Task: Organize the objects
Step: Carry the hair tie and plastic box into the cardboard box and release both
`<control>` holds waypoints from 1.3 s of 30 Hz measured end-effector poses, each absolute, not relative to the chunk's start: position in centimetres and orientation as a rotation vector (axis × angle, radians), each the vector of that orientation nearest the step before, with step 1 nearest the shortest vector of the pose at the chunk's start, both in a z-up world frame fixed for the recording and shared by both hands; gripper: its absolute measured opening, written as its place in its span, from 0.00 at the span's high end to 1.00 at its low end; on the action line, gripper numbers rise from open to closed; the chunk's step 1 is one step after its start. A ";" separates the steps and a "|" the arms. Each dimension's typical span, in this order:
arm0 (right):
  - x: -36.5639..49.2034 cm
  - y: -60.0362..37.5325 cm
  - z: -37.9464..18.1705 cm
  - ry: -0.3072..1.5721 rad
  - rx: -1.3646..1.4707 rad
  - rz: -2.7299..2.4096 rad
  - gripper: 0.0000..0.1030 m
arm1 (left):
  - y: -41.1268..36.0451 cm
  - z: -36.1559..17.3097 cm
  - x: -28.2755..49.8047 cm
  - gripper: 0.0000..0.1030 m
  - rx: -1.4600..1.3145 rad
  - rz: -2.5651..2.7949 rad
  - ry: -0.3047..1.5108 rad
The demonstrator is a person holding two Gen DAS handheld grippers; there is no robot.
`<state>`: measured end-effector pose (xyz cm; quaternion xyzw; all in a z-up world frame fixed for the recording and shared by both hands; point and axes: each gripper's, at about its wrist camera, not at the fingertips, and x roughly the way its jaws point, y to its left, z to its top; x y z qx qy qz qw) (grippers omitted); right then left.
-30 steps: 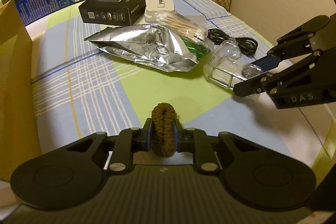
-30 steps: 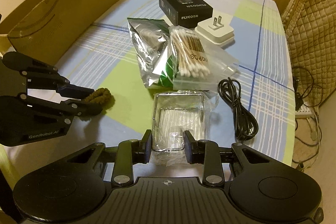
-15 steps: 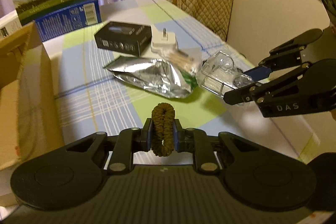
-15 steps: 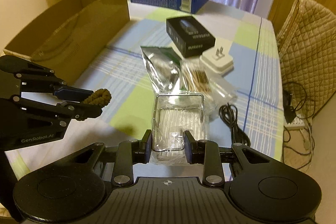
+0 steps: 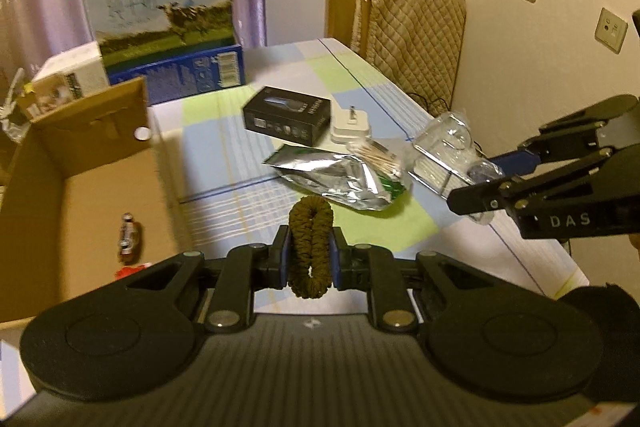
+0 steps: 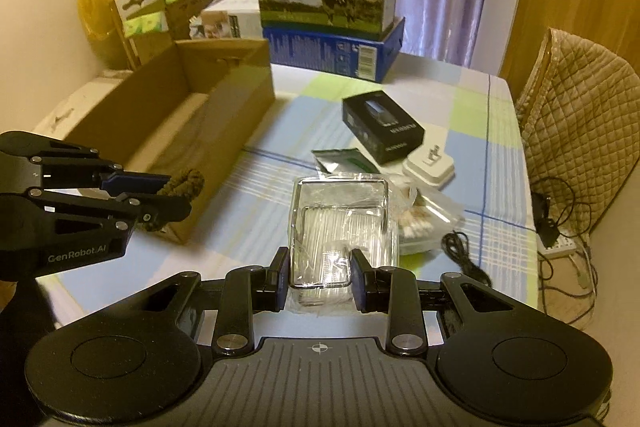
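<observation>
The cardboard box (image 5: 80, 163) is cut off by the left edge of the left wrist view, and the small items on its floor (image 5: 128, 239) are too blurred to identify. In the right wrist view the clear plastic case (image 6: 340, 223) hides most of the cotton swab bag (image 6: 416, 211) and part of the foil pouch (image 6: 340, 159). The print on the black box (image 6: 384, 127) is too small to read, and the black cable (image 6: 464, 259) runs partly behind the right gripper's body.

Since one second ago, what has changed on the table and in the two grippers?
Both grippers have risen from the table and swung toward the cardboard box. The left gripper stays shut on the brown hair tie, the right gripper on the clear plastic box. The foil pouch, black box and charger plug lie as before.
</observation>
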<state>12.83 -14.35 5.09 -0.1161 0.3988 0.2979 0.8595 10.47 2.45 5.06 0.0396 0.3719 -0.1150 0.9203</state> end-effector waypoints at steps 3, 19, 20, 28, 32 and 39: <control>11.7 -13.2 5.5 0.832 -0.231 0.629 0.73 | 3.7 5.8 9.5 0.85 0.080 -0.221 0.759; 8.8 -6.3 6.3 0.804 -0.246 0.733 0.73 | 11.1 8.3 6.0 0.85 0.070 -0.109 0.729; 8.8 -5.9 6.3 0.803 -0.245 0.739 0.73 | 11.6 8.3 5.8 0.85 0.072 -0.100 0.731; 9.4 -1.2 6.8 0.787 -0.258 0.809 0.73 | 16.0 8.9 5.8 0.85 0.066 -0.022 0.738; 10.4 1.3 6.8 0.787 -0.253 0.835 0.73 | 17.8 9.3 6.6 0.85 0.082 0.007 0.734; 12.1 4.9 6.0 0.802 -0.242 0.855 0.73 | 20.2 9.0 8.3 0.85 0.086 0.025 0.746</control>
